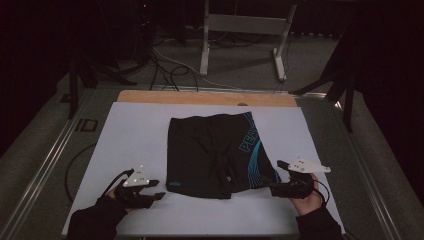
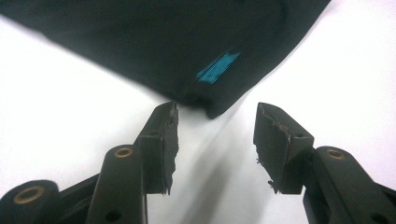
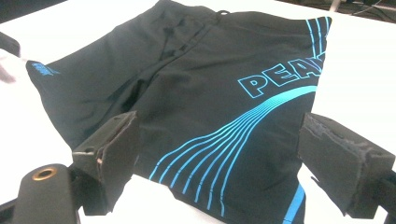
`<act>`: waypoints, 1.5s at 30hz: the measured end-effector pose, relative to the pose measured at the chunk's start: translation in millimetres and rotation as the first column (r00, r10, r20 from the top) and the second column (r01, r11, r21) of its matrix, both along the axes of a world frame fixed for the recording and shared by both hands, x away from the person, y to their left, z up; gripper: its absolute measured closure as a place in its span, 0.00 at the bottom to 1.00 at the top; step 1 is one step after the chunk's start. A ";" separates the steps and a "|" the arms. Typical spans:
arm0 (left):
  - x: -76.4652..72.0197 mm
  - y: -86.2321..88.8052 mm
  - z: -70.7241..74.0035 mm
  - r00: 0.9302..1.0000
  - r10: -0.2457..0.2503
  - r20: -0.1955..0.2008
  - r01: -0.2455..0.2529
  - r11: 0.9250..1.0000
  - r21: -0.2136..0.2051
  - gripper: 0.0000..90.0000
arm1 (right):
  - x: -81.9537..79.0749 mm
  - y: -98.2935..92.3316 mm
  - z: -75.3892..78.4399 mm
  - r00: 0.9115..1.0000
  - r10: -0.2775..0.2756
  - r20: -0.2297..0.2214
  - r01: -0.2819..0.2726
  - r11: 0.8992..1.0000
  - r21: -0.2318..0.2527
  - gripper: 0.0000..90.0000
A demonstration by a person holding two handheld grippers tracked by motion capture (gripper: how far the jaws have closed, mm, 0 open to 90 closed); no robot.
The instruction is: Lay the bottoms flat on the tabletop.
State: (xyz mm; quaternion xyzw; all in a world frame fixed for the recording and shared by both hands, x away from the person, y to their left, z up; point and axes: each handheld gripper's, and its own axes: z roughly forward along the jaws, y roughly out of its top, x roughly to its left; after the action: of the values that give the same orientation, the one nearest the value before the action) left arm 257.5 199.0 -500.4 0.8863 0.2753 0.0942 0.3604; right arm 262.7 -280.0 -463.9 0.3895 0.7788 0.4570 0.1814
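From the high view I can't read the full word on the shorts (image 1: 212, 152); the blue lettering (image 1: 247, 137) is too small. In my right gripper view the lettering (image 3: 285, 77) runs off the right edge after "PEA", and the hem drops below the bottom edge. In my left gripper view the small blue label (image 2: 217, 67) is too blurred to read, and the fabric is cut by the top edge
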 end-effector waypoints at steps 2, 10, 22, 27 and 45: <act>5.5 -0.8 -4.0 1.000 0.008 0.009 -0.008 1.000 0.019 0.73 | 0.6 1.4 -1.1 1.000 0.006 -0.001 -0.006 1.000 -0.006 0.16; 16.6 -8.0 -12.4 1.000 0.014 0.014 -0.015 0.996 0.087 1.00 | 0.4 2.1 -1.8 1.000 0.012 -0.001 -0.012 1.000 -0.008 0.16; 0.0 -25.2 0.1 0.992 -0.117 0.042 0.118 0.993 -0.012 1.00 | -0.2 1.3 -0.8 1.000 0.010 0.000 -0.010 1.000 -0.005 0.16; -18.2 -23.4 17.1 0.982 -0.162 0.100 0.172 0.981 -0.094 1.00 | 0.0 -0.7 -0.7 1.000 0.008 -0.003 -0.008 1.000 -0.001 0.16; 7.1 -31.1 -12.8 0.981 -0.174 0.086 0.174 0.985 0.000 0.65 | 1.3 0.2 -3.7 1.000 0.019 -0.018 -0.019 1.000 -0.014 0.16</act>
State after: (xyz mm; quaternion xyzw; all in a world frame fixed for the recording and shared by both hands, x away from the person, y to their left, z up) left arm 264.6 167.9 -513.1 0.9007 0.1814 0.0993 0.3821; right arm 264.0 -279.9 -467.6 0.3849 0.7873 0.4496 0.1731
